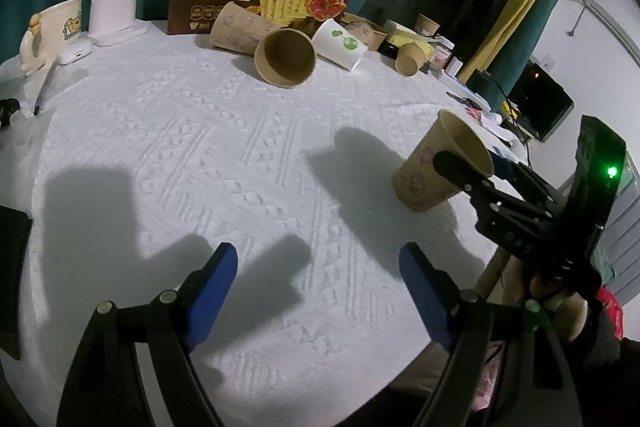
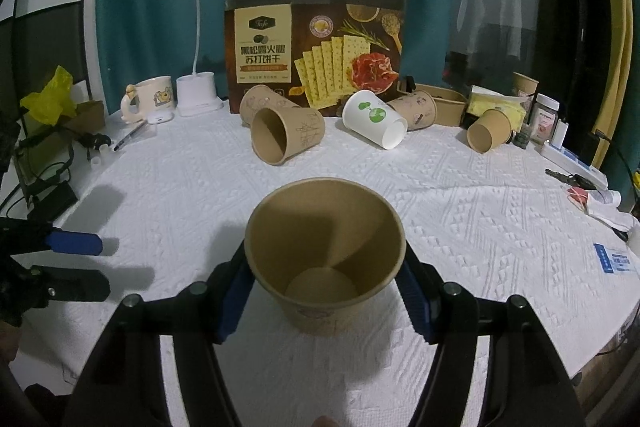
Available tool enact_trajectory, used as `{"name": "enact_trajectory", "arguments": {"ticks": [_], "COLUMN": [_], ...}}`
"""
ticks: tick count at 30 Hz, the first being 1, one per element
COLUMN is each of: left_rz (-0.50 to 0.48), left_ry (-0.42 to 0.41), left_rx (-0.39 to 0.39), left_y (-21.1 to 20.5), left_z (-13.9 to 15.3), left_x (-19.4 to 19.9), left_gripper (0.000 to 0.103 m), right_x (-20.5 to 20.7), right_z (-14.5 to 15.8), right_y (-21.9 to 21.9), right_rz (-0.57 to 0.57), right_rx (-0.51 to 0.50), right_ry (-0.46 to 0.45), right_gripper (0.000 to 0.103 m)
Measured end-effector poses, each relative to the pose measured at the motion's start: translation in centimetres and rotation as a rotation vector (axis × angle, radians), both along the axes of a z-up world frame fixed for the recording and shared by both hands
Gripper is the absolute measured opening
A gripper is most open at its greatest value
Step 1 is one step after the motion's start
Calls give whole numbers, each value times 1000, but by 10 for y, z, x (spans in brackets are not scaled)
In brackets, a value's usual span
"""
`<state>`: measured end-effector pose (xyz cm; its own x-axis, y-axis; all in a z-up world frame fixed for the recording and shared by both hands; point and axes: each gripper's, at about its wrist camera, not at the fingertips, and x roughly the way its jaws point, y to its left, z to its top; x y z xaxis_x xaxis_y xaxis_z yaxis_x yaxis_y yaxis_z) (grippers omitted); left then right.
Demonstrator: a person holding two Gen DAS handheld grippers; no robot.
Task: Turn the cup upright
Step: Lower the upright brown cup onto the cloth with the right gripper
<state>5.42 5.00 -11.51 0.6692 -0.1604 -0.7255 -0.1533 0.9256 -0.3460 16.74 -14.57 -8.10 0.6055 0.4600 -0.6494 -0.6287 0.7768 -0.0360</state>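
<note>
A brown paper cup [image 2: 324, 259] stands upright on the white cloth, mouth up and empty, also seen in the left wrist view [image 1: 424, 179]. My right gripper [image 2: 325, 291] straddles it, its blue pads [image 2: 234, 297] against the cup's sides just under the rim. From the left wrist view the right gripper [image 1: 476, 165] reaches in from the right. My left gripper [image 1: 318, 259] hovers over bare cloth to the left of the cup, open, nothing between its fingers; it shows at the left edge of the right wrist view [image 2: 96, 263].
Several paper cups lie on their sides at the back: a brown cup [image 2: 280, 141], a white cup with green print [image 2: 374, 125], a small brown cup [image 2: 490, 135]. Behind them stand a cracker box [image 2: 316, 55], a white lamp [image 2: 198, 95] and a mug [image 2: 154, 97]. Clutter lines the table's right edge [image 2: 580, 187].
</note>
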Motion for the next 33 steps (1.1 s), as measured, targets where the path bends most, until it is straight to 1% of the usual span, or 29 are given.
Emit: {"name": "enact_trajectory", "arguments": {"ticks": [2, 4, 14, 21, 25, 29, 33], "left_rz": [-1, -2, -13, -45, -52, -63, -61], "left_ry": [-1, -2, -20, -30, -31, -27, -28], "left_rx": [2, 4, 12, 26, 31, 64, 127], "left_y": [-2, -4, -11, -22, -25, -29, -36], "left_z": [1, 2, 8, 14, 14, 14, 17], "left_x": [0, -1, -11, -15, -15, -14, -9], "left_gripper": [83, 83, 83, 83, 83, 83, 83], "right_x": [0, 1, -7, -20, -27, -32, -38], "right_z": [-1, -5, -7, -5, -3, -1, 4], "right_y": [0, -1, -15, -34, -48, -64, -81], "right_rz": [-4, -11, -51, -87, -134, -193, -254], "right_rx": [-12, -31, -36, -35, -33, -20, 5], "right_ry": [0, 18, 62, 88, 103, 128, 152], "right_gripper": [64, 65, 66, 66, 66, 66, 66]}}
